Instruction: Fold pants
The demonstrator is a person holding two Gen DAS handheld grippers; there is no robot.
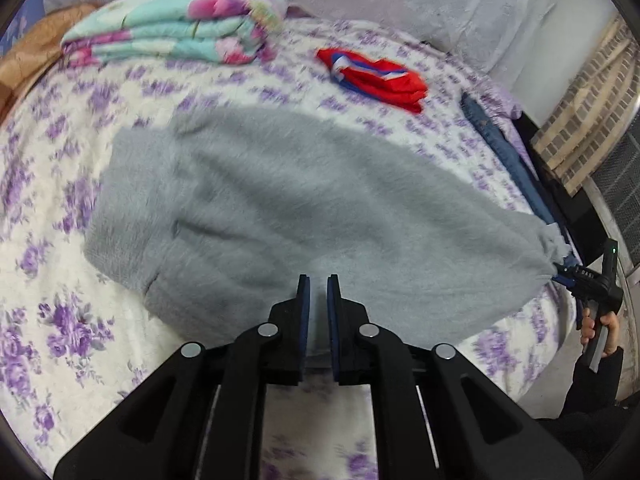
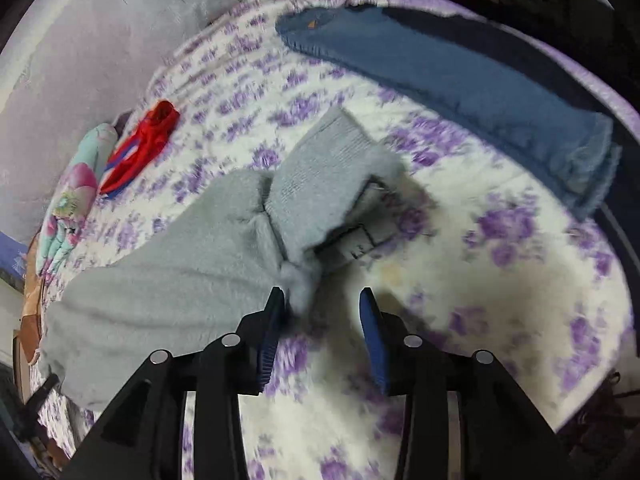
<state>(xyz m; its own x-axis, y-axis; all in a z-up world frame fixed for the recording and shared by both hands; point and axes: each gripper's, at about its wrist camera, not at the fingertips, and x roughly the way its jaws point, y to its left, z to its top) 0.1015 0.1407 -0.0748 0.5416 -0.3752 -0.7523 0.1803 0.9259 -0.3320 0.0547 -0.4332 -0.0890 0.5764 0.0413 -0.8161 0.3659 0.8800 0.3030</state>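
The floral bedsheet [image 1: 60, 240] carries the grey fleece pants [image 1: 288, 208], spread across its middle. Only the right wrist view shows their ribbed cuff [image 2: 332, 160] folded back and the blue jeans [image 2: 460, 76] along the bed edge. A folded quilt [image 1: 176, 36] and red garment [image 1: 376, 76] lie beyond. The left gripper [image 1: 318, 280] hovers narrowly parted, holding nothing; the right gripper [image 2: 322, 294] gapes wide, one finger [image 2: 274, 312] touching a fleece tuft.

Fuzzy grey pants [image 1: 288, 200] lie spread across the floral bed [image 1: 60, 208], one end bunched and turned inside out.
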